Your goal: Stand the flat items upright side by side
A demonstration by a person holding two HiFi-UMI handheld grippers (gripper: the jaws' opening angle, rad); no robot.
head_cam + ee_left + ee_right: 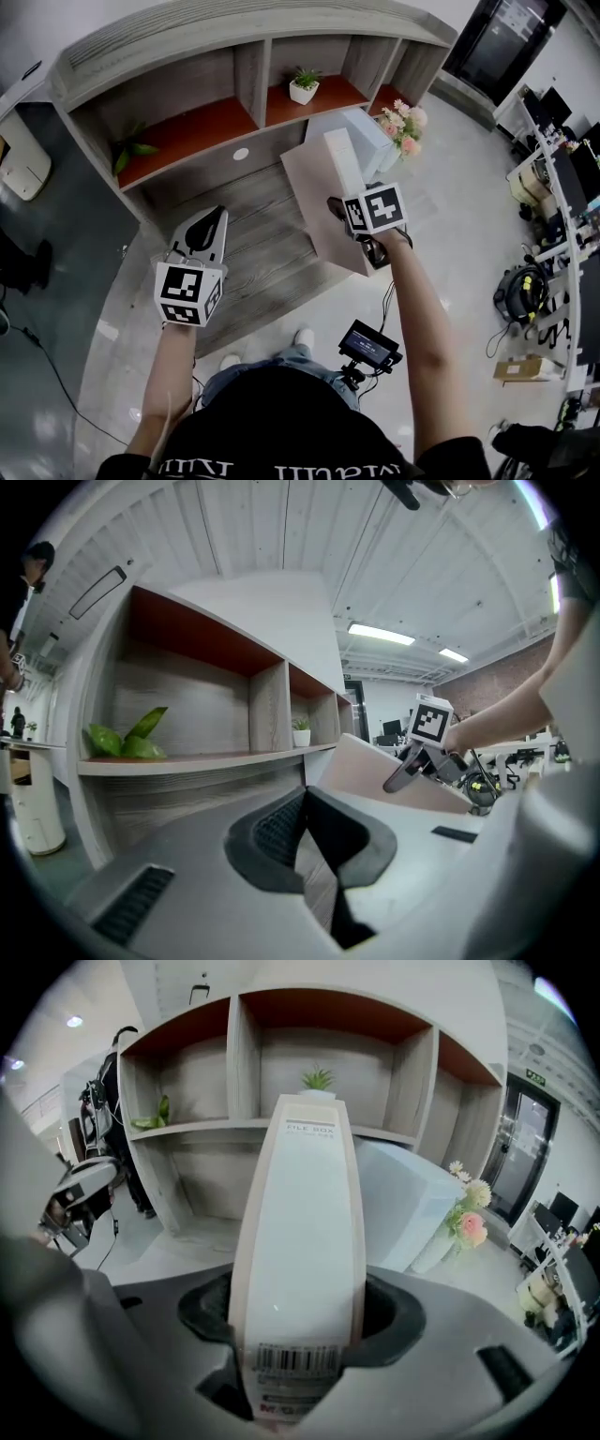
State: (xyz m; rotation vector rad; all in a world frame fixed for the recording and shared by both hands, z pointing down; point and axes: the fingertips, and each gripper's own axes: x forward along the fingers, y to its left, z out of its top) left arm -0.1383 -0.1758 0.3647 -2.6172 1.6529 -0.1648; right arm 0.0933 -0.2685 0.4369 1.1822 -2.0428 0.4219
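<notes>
A beige file box (314, 197) with a white spine (300, 1232) is held tilted above the wooden desk (253, 253), with my right gripper (354, 230) shut on its narrow spine. The right gripper view has the jaws (298, 1321) pressing both sides of the spine just above a barcode label. Behind it a light blue file box (364, 129) stands upright by the shelf; it also shows in the right gripper view (417, 1204). My left gripper (208, 223) hovers over the desk's left side, shut and empty (302, 803). From there the beige box (375, 775) is seen to the right.
A grey shelf unit (251, 80) with red-brown boards stands at the back of the desk. It holds a small plant in a white pot (303, 89) and green leaves (131, 150) at the left. Pink flowers (405, 127) sit at the desk's right end.
</notes>
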